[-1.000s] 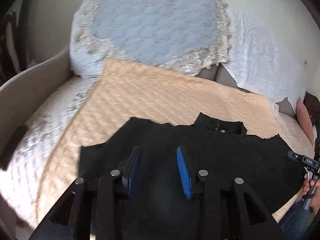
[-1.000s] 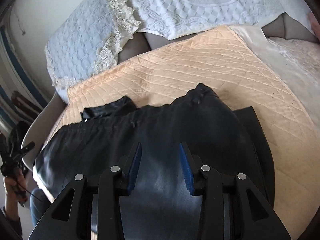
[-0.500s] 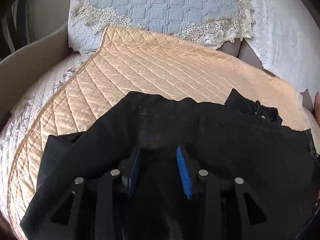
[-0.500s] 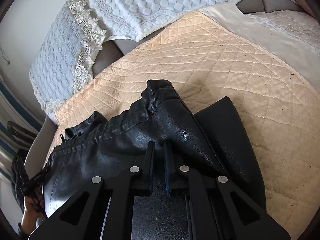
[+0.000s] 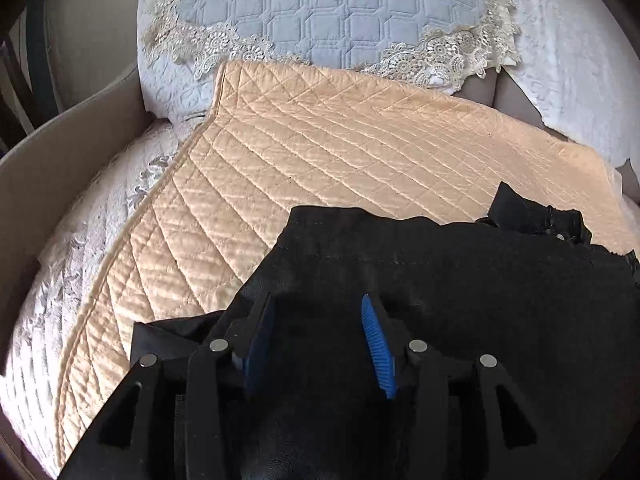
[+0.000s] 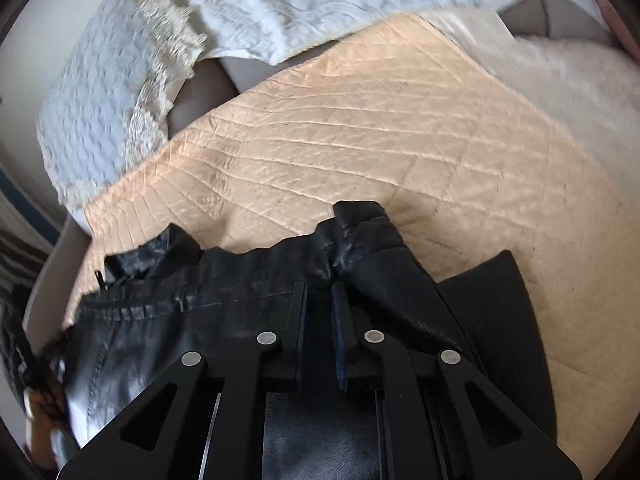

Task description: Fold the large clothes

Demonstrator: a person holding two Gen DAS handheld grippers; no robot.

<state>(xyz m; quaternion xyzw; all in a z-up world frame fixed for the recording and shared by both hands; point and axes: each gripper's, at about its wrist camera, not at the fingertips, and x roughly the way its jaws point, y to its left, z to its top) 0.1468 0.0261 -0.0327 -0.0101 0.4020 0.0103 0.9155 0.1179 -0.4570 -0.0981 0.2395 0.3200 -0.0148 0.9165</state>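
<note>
A black leather garment (image 5: 460,280) lies on a peach quilted cover (image 5: 320,152) on a sofa. In the left wrist view my left gripper (image 5: 318,312) is open, its blue pads (image 5: 376,340) spread over the garment's left part. In the right wrist view the garment (image 6: 160,328) is bunched at its far edge. My right gripper (image 6: 320,292) is shut on a pinched fold of the garment (image 6: 352,240) and holds it raised a little. A flat lower layer (image 6: 496,300) sticks out to the right.
A grey-blue lace-edged cushion cover (image 5: 340,12) and white textured covers (image 6: 320,0) drape the sofa back. The sofa's beige arm (image 5: 52,152) rises at the left. The peach cover (image 6: 380,128) stretches beyond the garment.
My right gripper closed on the garment's far edge and now lifts the fold. My left gripper moved closer over the garment and stays open.
</note>
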